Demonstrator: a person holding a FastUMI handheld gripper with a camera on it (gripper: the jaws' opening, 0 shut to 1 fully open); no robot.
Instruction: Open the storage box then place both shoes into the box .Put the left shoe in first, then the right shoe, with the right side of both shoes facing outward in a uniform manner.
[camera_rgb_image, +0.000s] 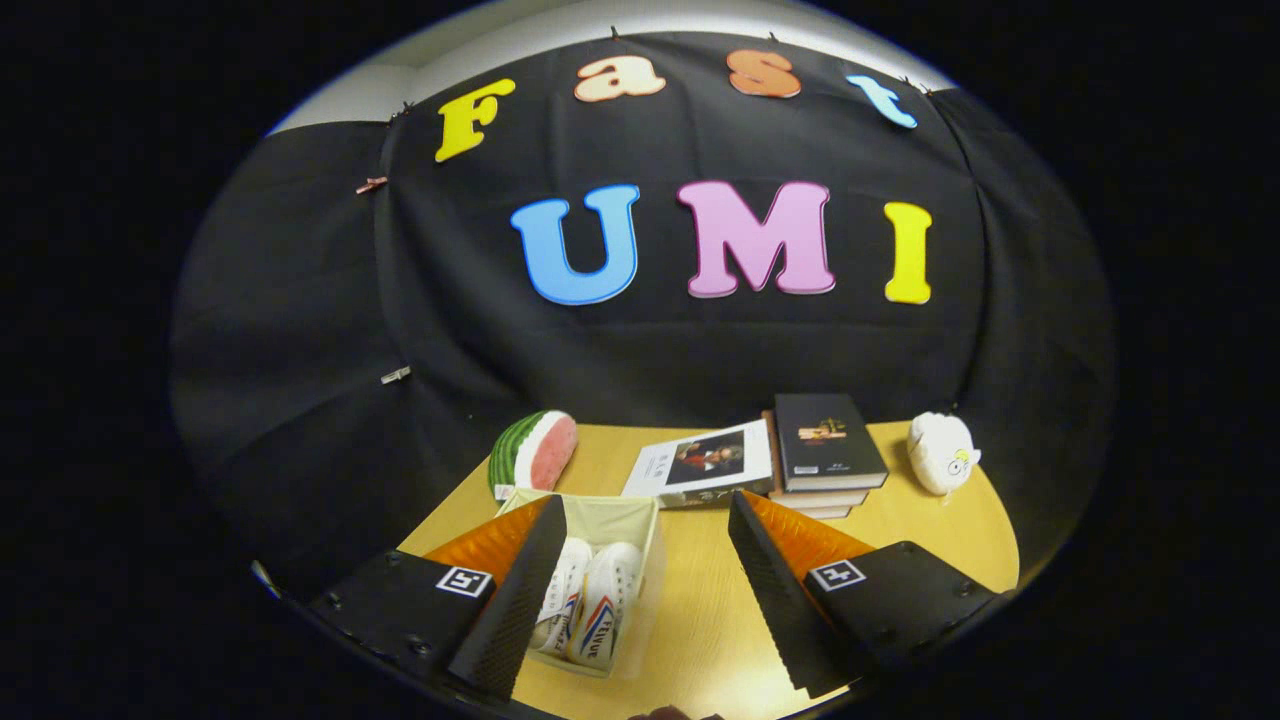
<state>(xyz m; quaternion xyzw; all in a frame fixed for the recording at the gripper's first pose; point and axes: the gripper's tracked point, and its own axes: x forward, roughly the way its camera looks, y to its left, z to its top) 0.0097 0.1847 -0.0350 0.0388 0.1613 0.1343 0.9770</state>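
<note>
My gripper (648, 520) hangs above the near part of the round wooden table (700, 620), its two fingers spread wide apart with nothing between the pads but air and tabletop. The left finger (520, 590) is black and ribbed on its inner face with an orange back; the right finger (770, 590) matches it. Each finger mount carries a small square black-and-white marker.

The storage box (640, 530), a pale fabric bin with soft walls, sits open on the table below and just right of my left finger, which hides its left wall. Both shoes lie inside it side by side, white sneakers with red and blue stripes: the left-hand shoe (562, 590) partly tucked behind my finger, the right-hand shoe (605, 605) beside it, touching it. Their toes point away from me, toward the far wall of the box. Which one is the left shoe and which the right I cannot tell from here.

Beyond the box, at the far left of the table, a watermelon slice toy (535, 450) stands against the black cloth wall. To its right lies a white book with a portrait on its cover (702, 465), and right of that a stack of books topped by a dark hardcover (825, 445). At the far right sits a small white plush toy (942, 452), well apart from the box.
</note>
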